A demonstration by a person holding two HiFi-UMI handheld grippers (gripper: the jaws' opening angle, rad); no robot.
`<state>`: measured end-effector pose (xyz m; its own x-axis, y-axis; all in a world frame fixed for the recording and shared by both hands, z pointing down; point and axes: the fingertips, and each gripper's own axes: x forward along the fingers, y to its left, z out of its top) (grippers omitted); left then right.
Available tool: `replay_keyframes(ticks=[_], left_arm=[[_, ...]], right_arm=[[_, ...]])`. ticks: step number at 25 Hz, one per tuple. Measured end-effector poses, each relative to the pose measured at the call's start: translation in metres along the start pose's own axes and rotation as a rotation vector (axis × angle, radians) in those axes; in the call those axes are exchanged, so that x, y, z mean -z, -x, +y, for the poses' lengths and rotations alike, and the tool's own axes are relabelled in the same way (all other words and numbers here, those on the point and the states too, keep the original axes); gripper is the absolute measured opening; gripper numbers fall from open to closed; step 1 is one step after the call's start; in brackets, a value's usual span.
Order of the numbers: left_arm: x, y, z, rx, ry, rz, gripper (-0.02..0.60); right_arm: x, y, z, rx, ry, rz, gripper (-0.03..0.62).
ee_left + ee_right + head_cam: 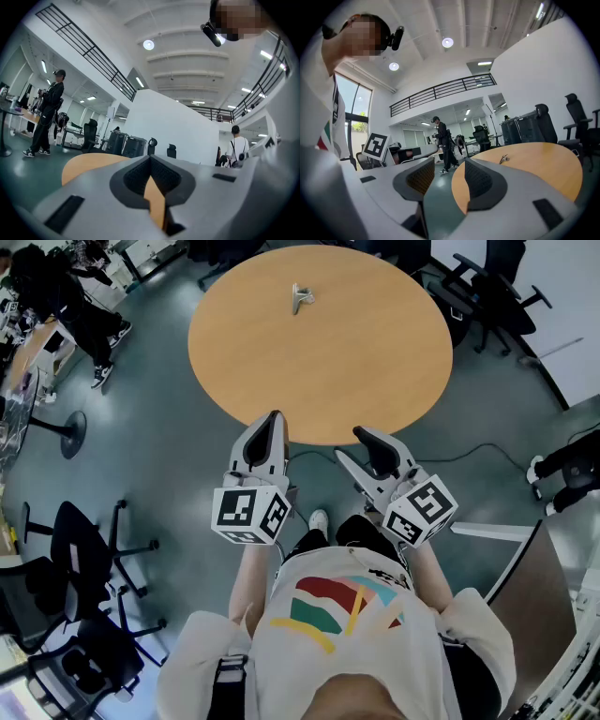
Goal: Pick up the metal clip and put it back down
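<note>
- Head view, looking steeply down: a round wooden table (375,362) fills the upper middle, on a grey-green floor. Black office chairs (84,615) stand at 8 o'clock in the picture.
- The left gripper (273,416) is held at the table's 7 o'clock edge, pointing toward 12 o'clock. Its jaws are clenched together, with nothing between them.
- The metal clip (301,298) lies on the table top near the 12 o'clock edge, a little toward 11. It is well apart from both grippers, and neither touches it.
- The right gripper (349,443) is held just off the table's 5 o'clock edge, angled toward 11 o'clock. Its jaws are released and spread apart, empty.
- Left gripper view: the left gripper (150,159) shows its dark pads meeting at their tips, with only a sliver of the table (84,164) visible behind them. A person in dark clothes (47,117) stands at 9 o'clock.
- Right gripper view: the right gripper (450,164) shows a clear gap between its pads, with floor and the table (543,164) edge seen through it. The metal clip (503,159) is small on the table top at 3 o'clock from the jaw tips, far off.
</note>
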<state>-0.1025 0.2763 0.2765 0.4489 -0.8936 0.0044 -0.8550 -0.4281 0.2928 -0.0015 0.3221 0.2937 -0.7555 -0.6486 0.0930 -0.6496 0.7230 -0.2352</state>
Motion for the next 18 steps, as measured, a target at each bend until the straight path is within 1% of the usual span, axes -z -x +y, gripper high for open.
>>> replay_keyframes(ticks=[3,6,10,14,16,18], left_arm=[[-0.006,-0.025,0.028,-0.016,0.031,-0.022,0.043],[0.0,-0.053,0.05,-0.036,0.057,-0.017,0.043],[0.006,-0.09,0.081,-0.073,0.101,0.003,0.043],[-0.004,-0.139,0.104,-0.099,0.079,-0.007,0.043],[-0.011,-0.166,0.113,-0.098,0.063,-0.007,0.043],[-0.013,-0.198,0.12,-0.088,0.04,0.0,0.042]], right_arm=[[0.0,-0.029,-0.027,0.013,-0.008,0.019,0.184],[0.002,-0.053,-0.064,0.022,-0.012,0.045,0.184],[-0.012,-0.089,-0.104,-0.027,-0.094,0.012,0.184],[-0.035,-0.133,-0.15,-0.056,-0.069,-0.022,0.184],[-0.046,-0.158,-0.172,-0.071,-0.05,-0.026,0.186],[-0.055,-0.181,-0.198,-0.071,-0.005,-0.023,0.194]])
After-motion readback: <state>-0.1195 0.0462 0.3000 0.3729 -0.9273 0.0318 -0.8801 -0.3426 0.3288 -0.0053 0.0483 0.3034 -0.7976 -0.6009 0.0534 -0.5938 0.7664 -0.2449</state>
